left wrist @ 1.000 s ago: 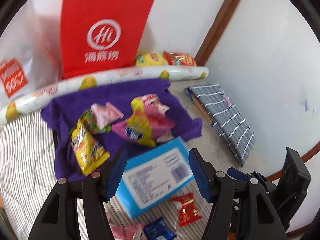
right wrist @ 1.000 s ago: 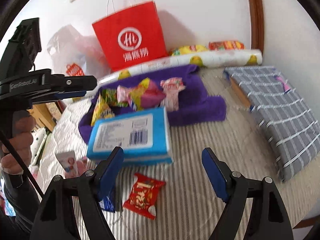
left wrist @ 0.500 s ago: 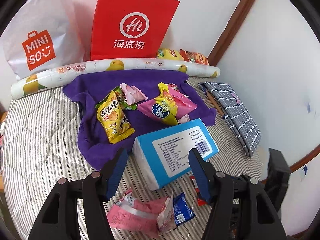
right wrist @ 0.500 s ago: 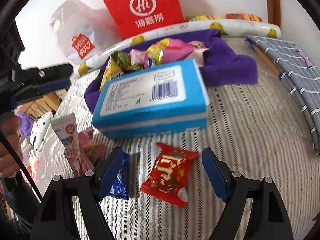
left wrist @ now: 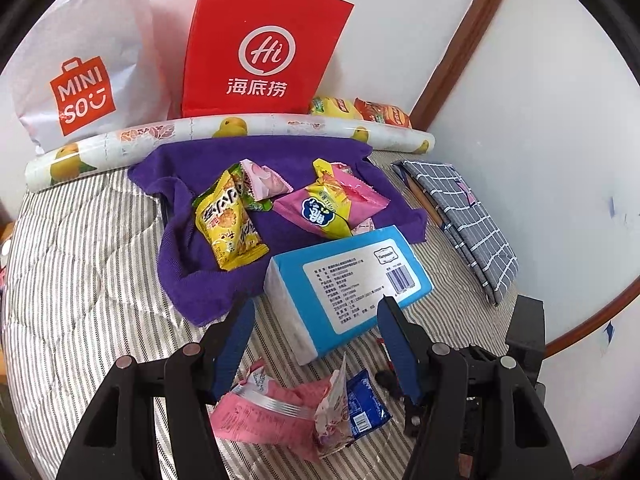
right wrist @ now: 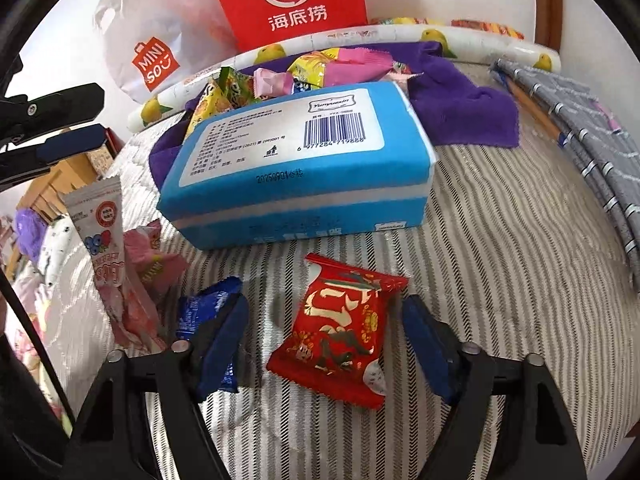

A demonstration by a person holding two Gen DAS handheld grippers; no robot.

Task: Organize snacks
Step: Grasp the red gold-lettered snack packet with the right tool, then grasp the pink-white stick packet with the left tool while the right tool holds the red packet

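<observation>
Our right hand-held gripper (right wrist: 324,320) has dropped over the red foil snack packet (right wrist: 340,328) just before the blue tissue pack (right wrist: 296,160), its jaws narrowing yet still apart, grasp seemingly imminent.

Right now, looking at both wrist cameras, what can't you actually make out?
- Left wrist view: the red snack packet is hidden behind the left gripper.
- Right wrist view: the blue wrapper is half covered by a finger.
- Both: contents of the red paper bag, closed.

White bag (left wrist: 80,80) reads "MINISO"; red bag (left wrist: 264,44) "Hi".
</observation>
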